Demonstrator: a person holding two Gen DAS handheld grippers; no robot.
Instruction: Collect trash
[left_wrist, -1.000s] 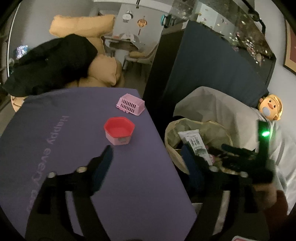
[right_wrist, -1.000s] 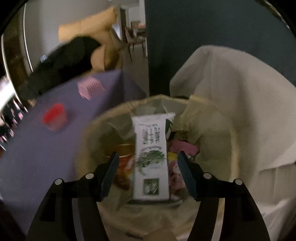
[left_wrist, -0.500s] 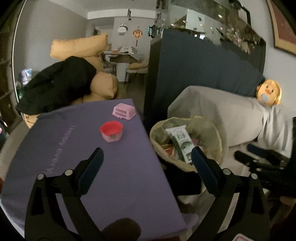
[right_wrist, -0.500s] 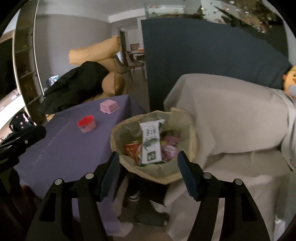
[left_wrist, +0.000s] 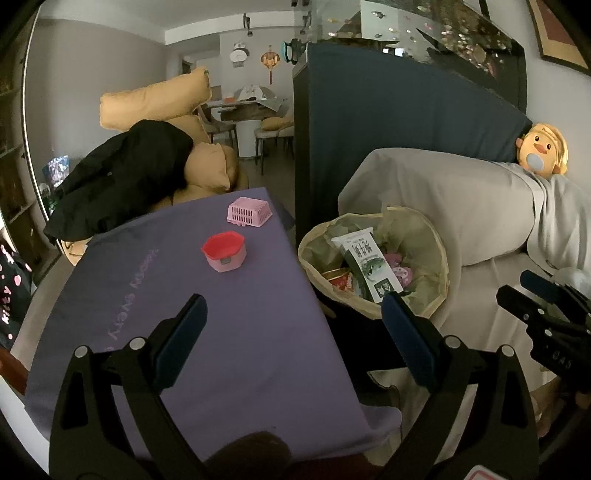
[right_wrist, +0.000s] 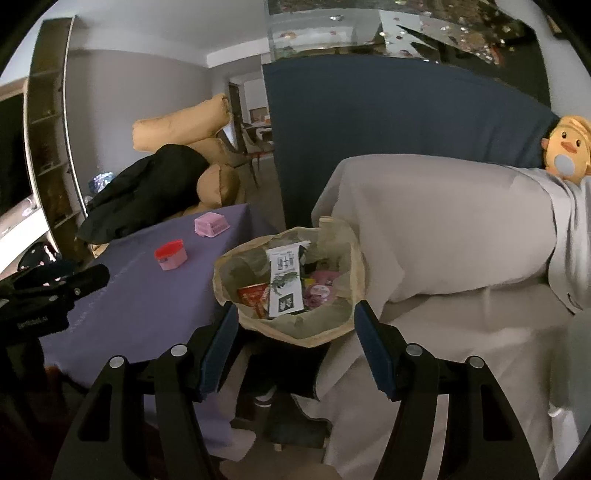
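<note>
Here, white carton (right_wrist: 283, 282) lengthwise in trash bin (right_wrist: 343, 325) — top end farthest, both grippers' fingers spread, empty.

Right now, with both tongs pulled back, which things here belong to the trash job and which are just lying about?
Job:
- lined trash bin between table and couch
- white-and-green carton inside it
- red wrapper, pink packets inside it
- left tongs, right tongs, both open and holding nothing

Lying about:
- red-rimmed pink tub, pink basket on the purple tablecloth
- black jacket
- duck plush
</note>
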